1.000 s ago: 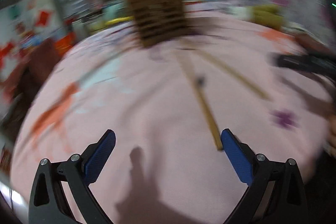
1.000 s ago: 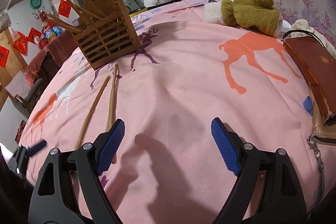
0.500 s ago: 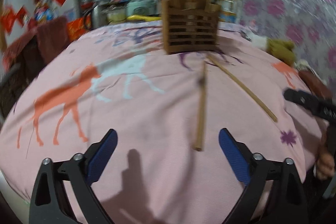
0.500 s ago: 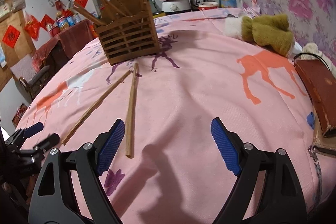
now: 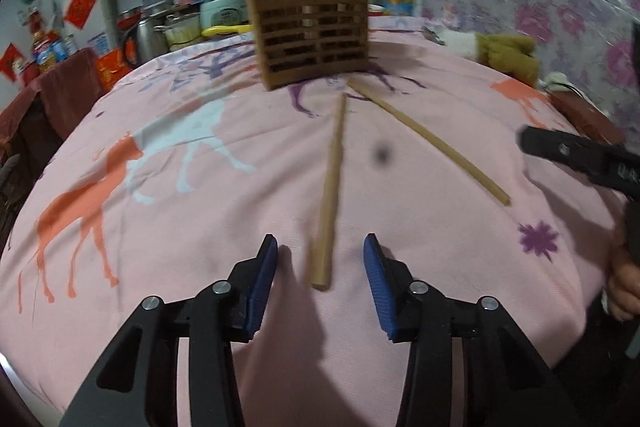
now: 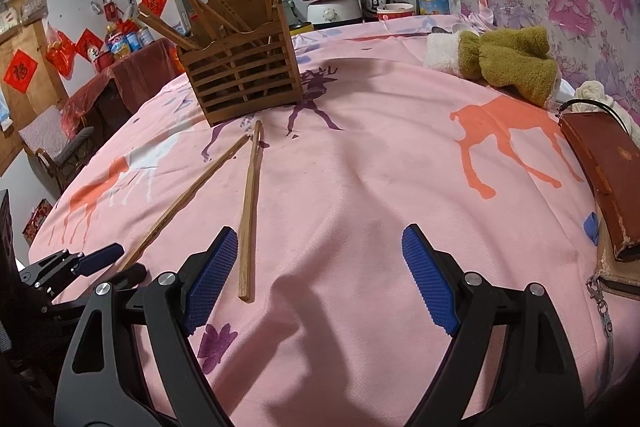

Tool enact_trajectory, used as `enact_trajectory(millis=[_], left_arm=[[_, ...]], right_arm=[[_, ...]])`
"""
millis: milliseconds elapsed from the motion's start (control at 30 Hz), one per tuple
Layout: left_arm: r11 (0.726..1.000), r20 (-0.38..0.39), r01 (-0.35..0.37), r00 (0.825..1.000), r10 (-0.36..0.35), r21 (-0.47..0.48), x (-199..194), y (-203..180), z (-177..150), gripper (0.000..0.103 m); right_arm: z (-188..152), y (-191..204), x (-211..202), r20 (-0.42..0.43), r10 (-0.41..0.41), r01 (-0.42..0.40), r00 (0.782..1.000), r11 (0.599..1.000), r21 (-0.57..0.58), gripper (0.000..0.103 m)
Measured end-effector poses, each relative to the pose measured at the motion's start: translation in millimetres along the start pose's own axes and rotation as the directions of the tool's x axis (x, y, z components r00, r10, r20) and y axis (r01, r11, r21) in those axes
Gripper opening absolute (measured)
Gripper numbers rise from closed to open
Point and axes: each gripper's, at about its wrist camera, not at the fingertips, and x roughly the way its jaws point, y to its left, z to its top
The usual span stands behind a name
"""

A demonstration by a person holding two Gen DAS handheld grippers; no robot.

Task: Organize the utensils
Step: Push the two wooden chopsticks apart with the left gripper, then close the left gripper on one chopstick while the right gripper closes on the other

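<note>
Jaws parted on both: the left gripper hovers low, straddling the near end of a long wooden chopstick lying on the pink animal-print cloth. The right gripper gapes wider beside the second wooden chopstick. Behind stands the slatted wooden utensil holder; bare cloth lies rightward.

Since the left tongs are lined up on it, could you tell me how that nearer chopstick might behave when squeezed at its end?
The chopstick looks like straight, thin wood, so probably stiff and light. Held only at its near end between the left tongs, its long free length may droop or pivot. It lies on soft pink cloth, which may give under the tips; rolling seems unlikely.
</note>
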Motion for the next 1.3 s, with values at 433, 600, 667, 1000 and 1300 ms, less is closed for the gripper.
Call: enact_trajectory(millis=[433, 600, 667, 1000, 1300], left_arm=[[0.991, -0.012, -0.034, 0.999, 0.033, -0.128, -5.0, 36.2, -4.8, 0.015], [0.988, -0.011, -0.036, 0.999, 0.034, -0.153, -3.3, 39.7, -4.0, 0.016], [0.981, -0.005, -0.064, 0.998, 0.064, -0.181, -5.3, 45.8, -3.4, 0.014], [0.976, -0.007, -0.079, 0.997, 0.079, -0.201, -5.2, 51.9, -6.8, 0.041], [0.978, -0.004, -0.079, 0.997, 0.08, -0.194, -2.9, 49.9, -7.5, 0.054]], right_arm=[[-0.5, 0.3, -0.2, -0.001, 0.002, -0.002, 1.0, 1.0, -0.001, 0.082], [-2.3, 4.0, -0.7, -0.002, 0.003, -0.003, 1.0, 1.0, -0.01, 0.082], [-2.4, 5.1, -0.7, 0.0, 0.005, -0.005, 1.0, 1.0, -0.014, 0.082], [-7.2, 19.3, -2.6, 0.0, 0.038, -0.038, 0.999, 0.996, -0.078, 0.082], [-15.9, 45.6, -9.1, 0.008, 0.096, -0.092, 0.995, 0.976, -0.2, 0.067]])
